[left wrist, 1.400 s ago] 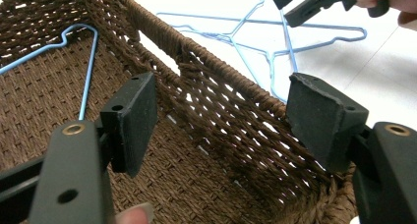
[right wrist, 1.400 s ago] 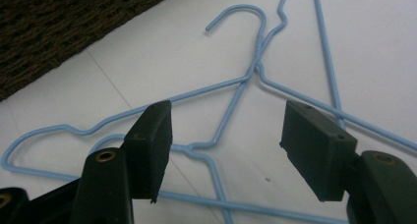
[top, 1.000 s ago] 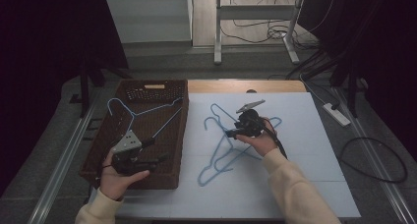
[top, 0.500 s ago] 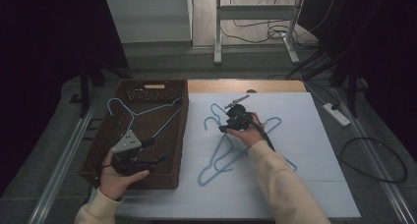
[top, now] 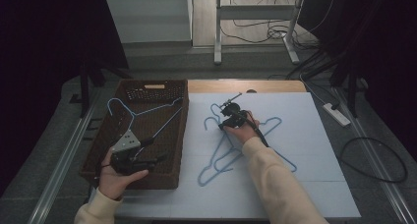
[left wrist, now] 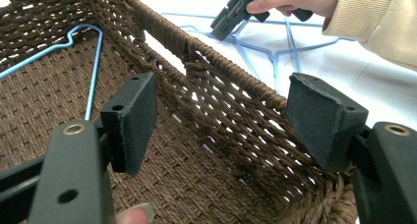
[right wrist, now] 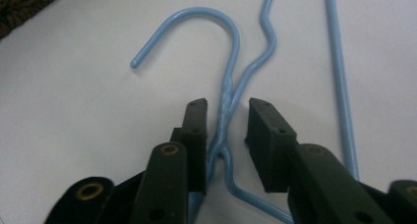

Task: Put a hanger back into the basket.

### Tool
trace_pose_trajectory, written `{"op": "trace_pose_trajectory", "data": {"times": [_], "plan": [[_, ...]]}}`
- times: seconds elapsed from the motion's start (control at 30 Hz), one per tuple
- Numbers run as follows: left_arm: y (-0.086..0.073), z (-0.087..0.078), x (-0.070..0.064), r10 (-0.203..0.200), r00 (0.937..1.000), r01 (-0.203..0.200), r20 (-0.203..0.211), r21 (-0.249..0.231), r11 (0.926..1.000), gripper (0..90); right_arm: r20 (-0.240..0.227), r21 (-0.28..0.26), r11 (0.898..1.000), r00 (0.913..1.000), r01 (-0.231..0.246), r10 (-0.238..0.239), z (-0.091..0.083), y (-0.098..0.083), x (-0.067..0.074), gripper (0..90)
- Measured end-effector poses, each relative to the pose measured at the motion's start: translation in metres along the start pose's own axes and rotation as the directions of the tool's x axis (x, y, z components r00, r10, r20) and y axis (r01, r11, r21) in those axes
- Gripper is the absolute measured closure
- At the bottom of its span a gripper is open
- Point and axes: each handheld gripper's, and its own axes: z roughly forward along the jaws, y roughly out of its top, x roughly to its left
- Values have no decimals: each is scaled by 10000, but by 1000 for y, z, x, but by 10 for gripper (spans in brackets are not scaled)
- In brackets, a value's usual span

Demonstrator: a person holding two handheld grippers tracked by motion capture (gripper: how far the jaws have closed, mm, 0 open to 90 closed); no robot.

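Observation:
Several blue wire hangers point(top: 231, 153) lie overlapped on the white table sheet. My right gripper point(top: 223, 113) is down over their hooks. In the right gripper view its jaws point(right wrist: 227, 106) straddle the twisted neck point(right wrist: 227, 89) of one hanger just below its hook point(right wrist: 196, 15); they have just been closing, and a gap still shows beside the right pad. Another blue hanger point(top: 142, 113) lies in the brown wicker basket point(top: 152, 82). My left gripper point(top: 158, 160) hovers open over the basket's near right corner, with nothing between its pads point(left wrist: 133, 116).
The basket's woven right wall point(left wrist: 231, 71) runs between my left jaws' line of sight and the table sheet. A second hanger's straight wire point(right wrist: 339, 86) lies right of the neck. Bare white sheet point(top: 314, 130) extends to the right. Cables and a power strip point(top: 337, 113) lie on the floor.
My right gripper has moved left and down onto the hanger hooks, and its jaws have narrowed around one neck. The left gripper has stayed put over the basket.

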Motion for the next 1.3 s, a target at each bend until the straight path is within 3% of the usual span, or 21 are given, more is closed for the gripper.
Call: {"op": "trace_pose_trajectory", "data": {"times": [0.27,0.77,1.0,1.3], "plan": [[0,0,-1,24,10000,-24,9,-10,10000,289,200,67,9995,9994,-301,299,0,3,5,848],[0,1,0,36,10000,-36,22,19,10000,289,424,-17,9999,9990,-139,139,-4,4,9,865],[2,0,-3,22,10000,-22,70,-39,10000,289,578,-567,9984,9983,78,-46,-19,3,14,866],[11,1,-14,-19,9996,18,298,3,10000,289,532,-1439,9893,9984,256,-181,-44,-4,21,866]]}}
